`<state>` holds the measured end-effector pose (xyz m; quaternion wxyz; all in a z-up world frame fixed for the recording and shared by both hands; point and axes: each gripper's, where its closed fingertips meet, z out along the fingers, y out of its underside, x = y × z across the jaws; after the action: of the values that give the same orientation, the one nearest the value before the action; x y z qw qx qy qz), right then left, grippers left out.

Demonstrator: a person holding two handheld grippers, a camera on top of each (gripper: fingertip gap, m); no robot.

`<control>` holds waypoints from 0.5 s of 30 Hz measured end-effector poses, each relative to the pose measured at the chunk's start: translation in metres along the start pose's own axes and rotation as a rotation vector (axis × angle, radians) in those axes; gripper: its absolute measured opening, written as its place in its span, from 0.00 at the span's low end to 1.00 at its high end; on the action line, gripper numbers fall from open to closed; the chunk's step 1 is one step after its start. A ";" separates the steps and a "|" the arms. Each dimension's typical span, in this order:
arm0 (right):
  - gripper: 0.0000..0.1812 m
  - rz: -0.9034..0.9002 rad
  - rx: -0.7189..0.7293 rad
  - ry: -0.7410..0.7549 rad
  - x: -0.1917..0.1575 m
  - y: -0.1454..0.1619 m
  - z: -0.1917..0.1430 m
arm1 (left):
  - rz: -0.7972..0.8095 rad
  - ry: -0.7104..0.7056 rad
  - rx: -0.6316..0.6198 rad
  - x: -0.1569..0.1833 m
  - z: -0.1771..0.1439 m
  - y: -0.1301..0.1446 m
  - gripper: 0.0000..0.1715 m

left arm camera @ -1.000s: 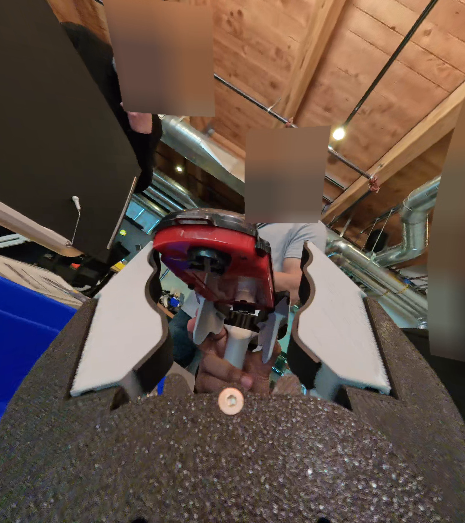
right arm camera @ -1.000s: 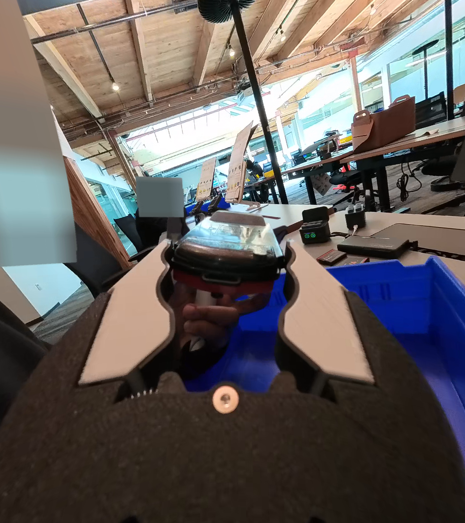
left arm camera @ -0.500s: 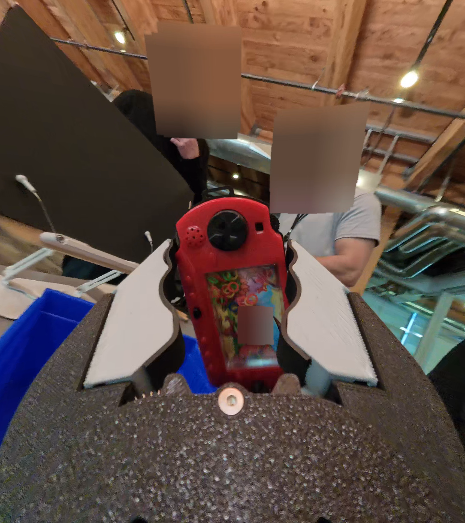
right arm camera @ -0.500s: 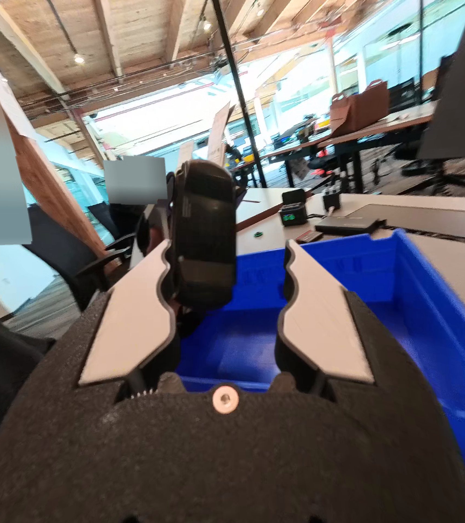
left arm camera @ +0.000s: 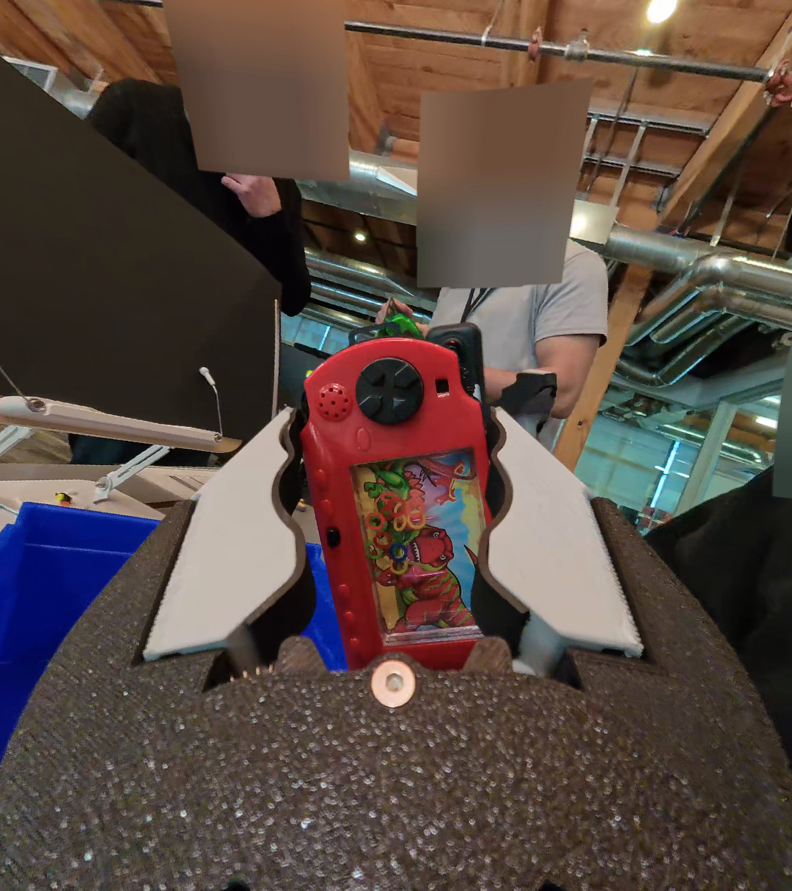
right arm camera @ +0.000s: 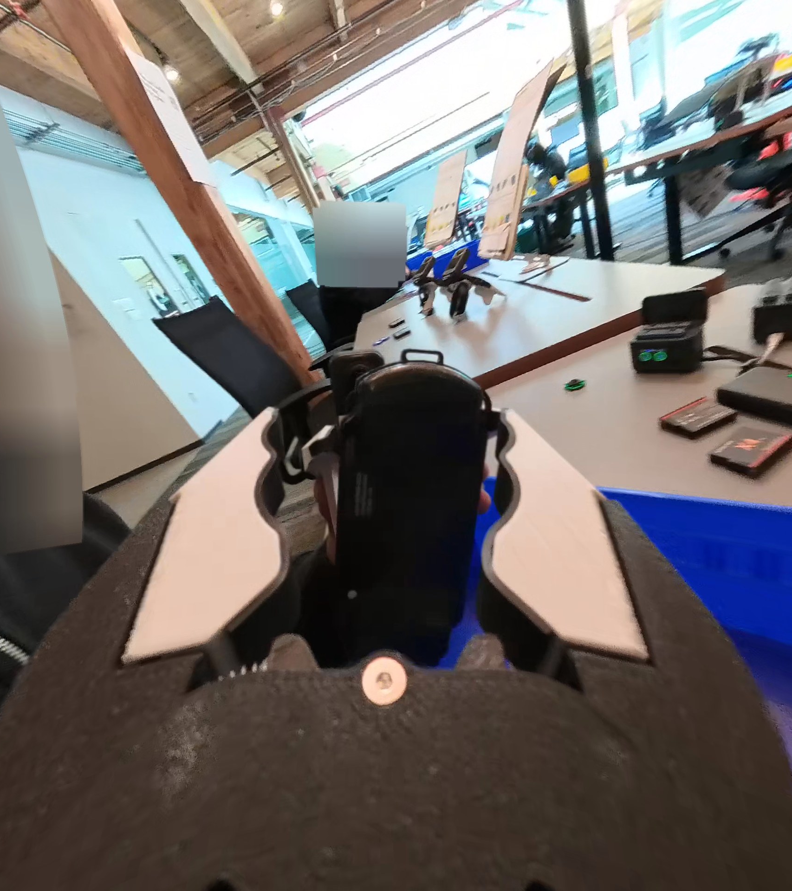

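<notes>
Red toy game [left arm camera: 394,482] sits clamped between the jaws of your left gripper [left arm camera: 391,419]. The jaws of your right gripper [right arm camera: 384,424] stand apart around its black back.

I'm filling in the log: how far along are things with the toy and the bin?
Done: the left gripper is shut on the red toy, picture side facing its camera. In hand: the toy is held in the air by the blue bin, with the right gripper open around its black back. Not yet: the toy is not lying in the bin.
</notes>
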<state>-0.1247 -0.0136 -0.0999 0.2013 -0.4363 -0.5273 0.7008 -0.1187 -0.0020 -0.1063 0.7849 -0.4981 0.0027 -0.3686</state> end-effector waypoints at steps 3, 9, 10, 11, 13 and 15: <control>0.48 0.025 0.008 -0.017 0.000 -0.002 0.010 | -0.012 0.027 -0.003 0.002 -0.001 -0.001 0.45; 0.42 0.029 0.006 0.002 0.004 -0.006 0.012 | -0.018 0.076 -0.005 0.009 -0.001 -0.010 0.45; 0.41 0.024 0.009 0.004 0.003 -0.008 0.012 | -0.018 0.086 -0.010 0.011 -0.001 -0.012 0.45; 0.39 0.011 0.009 0.010 0.002 -0.010 0.011 | -0.016 0.088 -0.019 0.011 -0.001 -0.014 0.45; 0.39 -0.032 0.004 0.037 0.001 -0.013 0.010 | 0.000 0.083 -0.071 0.009 0.003 -0.014 0.45; 0.38 -0.077 -0.006 0.069 0.002 -0.013 0.010 | 0.026 0.094 -0.136 0.010 0.007 -0.011 0.45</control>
<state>-0.1366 -0.0125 -0.0879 0.2448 -0.4403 -0.5386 0.6753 -0.1150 -0.0049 -0.0906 0.7531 -0.5321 0.0712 -0.3803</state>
